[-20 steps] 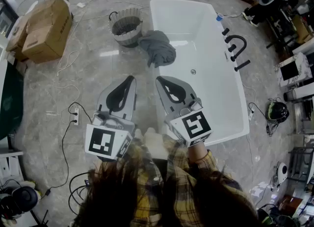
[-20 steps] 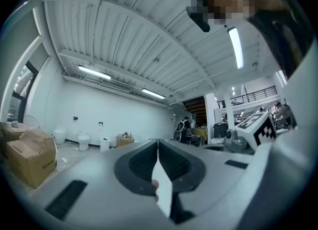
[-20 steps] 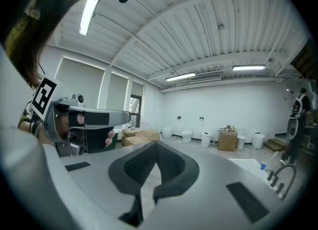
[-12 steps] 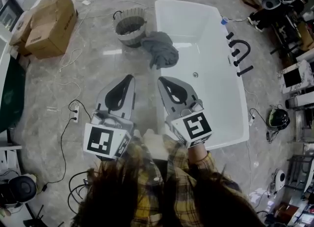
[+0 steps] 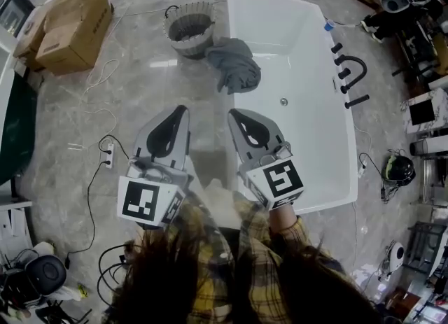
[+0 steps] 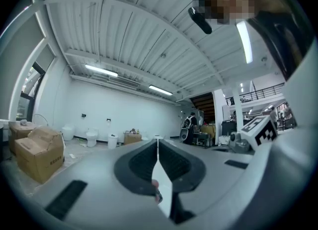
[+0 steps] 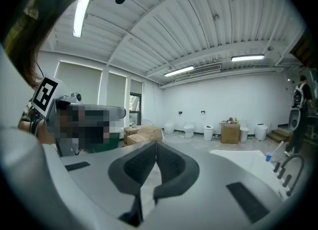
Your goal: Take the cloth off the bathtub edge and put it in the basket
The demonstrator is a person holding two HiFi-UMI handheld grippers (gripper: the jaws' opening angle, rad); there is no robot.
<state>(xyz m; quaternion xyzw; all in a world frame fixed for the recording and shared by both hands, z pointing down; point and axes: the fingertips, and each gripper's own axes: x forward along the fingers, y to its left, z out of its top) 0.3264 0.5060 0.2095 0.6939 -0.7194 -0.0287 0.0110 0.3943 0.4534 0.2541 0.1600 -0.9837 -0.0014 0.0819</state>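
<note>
A grey cloth hangs bunched over the left rim of the white bathtub. Just beyond it on the floor stands the round woven basket. My left gripper and right gripper are held side by side near my body, well short of the cloth. Both are shut with nothing in them. The left gripper view shows its jaws pressed together and pointing level across the room. In the right gripper view the jaws are also closed, with the bathtub ahead to the right.
Cardboard boxes sit at the far left. A black faucet stands on the tub's right rim. A power strip with cables lies on the floor to the left, and equipment and a helmet crowd the right side.
The head view has shifted a little, so the tub, cloth and basket sit slightly further right and higher. Both grippers stay shut and side by side.
</note>
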